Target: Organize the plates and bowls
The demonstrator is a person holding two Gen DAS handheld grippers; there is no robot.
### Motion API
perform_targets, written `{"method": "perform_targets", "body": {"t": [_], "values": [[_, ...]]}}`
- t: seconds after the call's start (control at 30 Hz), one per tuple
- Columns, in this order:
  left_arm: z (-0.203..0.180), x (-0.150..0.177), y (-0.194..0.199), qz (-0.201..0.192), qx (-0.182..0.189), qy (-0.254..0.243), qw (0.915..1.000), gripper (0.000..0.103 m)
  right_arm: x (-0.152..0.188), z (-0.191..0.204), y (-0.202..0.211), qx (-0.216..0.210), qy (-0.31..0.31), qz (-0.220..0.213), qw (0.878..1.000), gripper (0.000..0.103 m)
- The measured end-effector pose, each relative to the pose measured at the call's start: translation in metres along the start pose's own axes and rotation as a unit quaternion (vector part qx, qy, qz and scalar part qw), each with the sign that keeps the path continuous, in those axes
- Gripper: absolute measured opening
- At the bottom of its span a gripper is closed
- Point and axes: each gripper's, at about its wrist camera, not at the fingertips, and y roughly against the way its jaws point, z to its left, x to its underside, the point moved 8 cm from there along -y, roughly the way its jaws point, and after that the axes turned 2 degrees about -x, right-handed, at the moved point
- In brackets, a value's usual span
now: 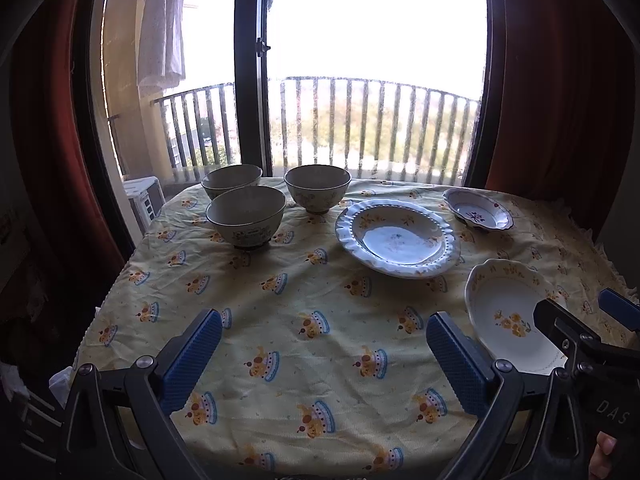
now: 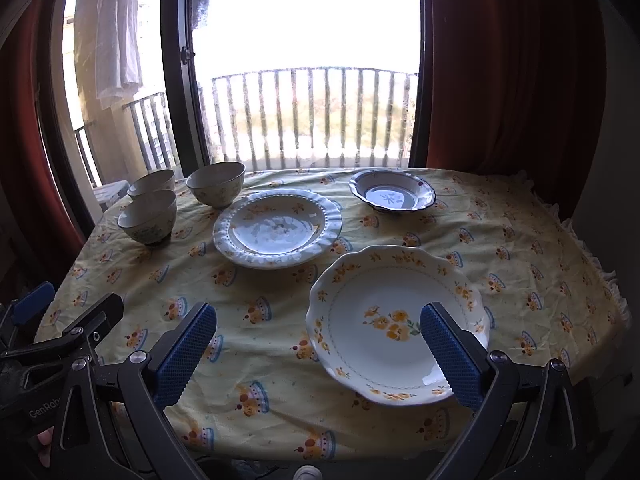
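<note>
- Yellow printed cloth point(image 1: 280, 300) covers the table in the left wrist view. The big plate point(image 1: 396, 238) serves as landmark: three bowls point(image 1: 246, 216) cluster to its left, toward the window, close enough that they look ready for nesting.
- A small blue-rimmed dish point(image 1: 478, 209) sits behind and right of the big plate; a flowered plate point(image 1: 508, 312) lies nearer and right.
- The left gripper point(image 1: 324, 344) hangs over bare cloth in front of the big plate, jaws wide apart, nothing between them.
- In the right wrist view the big plate point(image 2: 278, 228) is mid-table, bowls point(image 2: 148, 214) left, the dish point(image 2: 392, 196) behind right.
- The right gripper point(image 2: 318, 344) is spread wide and empty, one finger point(image 2: 448, 352) over the flowered plate point(image 2: 396, 320), likely lined up to take its rim first.
- All dishes lie apart, so stacking seems not yet begun.
</note>
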Motion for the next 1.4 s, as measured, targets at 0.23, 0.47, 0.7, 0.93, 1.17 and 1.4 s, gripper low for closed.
{"method": "perform_targets", "body": {"t": [0.23, 0.47, 0.7, 0.93, 1.17, 1.4], "values": [[0.0051, -0.0018, 0.0009, -0.002, -0.015, 0.0, 0.9999, 0.103, 0.0, -0.0032, -0.0028, 0.002, -0.005, 0.005, 1.0, 0.103], [0.0027, 0.0026, 0.0014, 0.006, -0.009, -0.004, 0.9999, 0.103, 0.0055, -0.0039, -0.0053, 0.004, -0.009, 0.016, 1.0, 0.103], [-0.0008, 0.0012, 0.0031, 0.002, -0.012, -0.006, 0.9999, 0.103, 0.0047, 0.0005, 0.0012, 0.004, 0.0, 0.005, 1.0, 0.103], [-0.001, 0.0002, 0.0012, 0.007, -0.011, -0.002, 0.9999, 0.103, 0.0048, -0.0004, -0.0003, 0.0, -0.003, 0.009, 1.0, 0.103], [-0.0013, -0.0022, 0.0012, 0.002, -0.012, 0.0, 0.9999, 0.103, 0.0038, 0.0005, -0.0027, -0.001, 0.001, 0.009, 1.0, 0.103], [-0.0017, -0.0018, 0.0011, 0.002, -0.012, 0.001, 0.9999, 0.103, 0.0034, 0.0001, -0.0039, 0.0, 0.002, 0.01, 1.0, 0.103]]}}
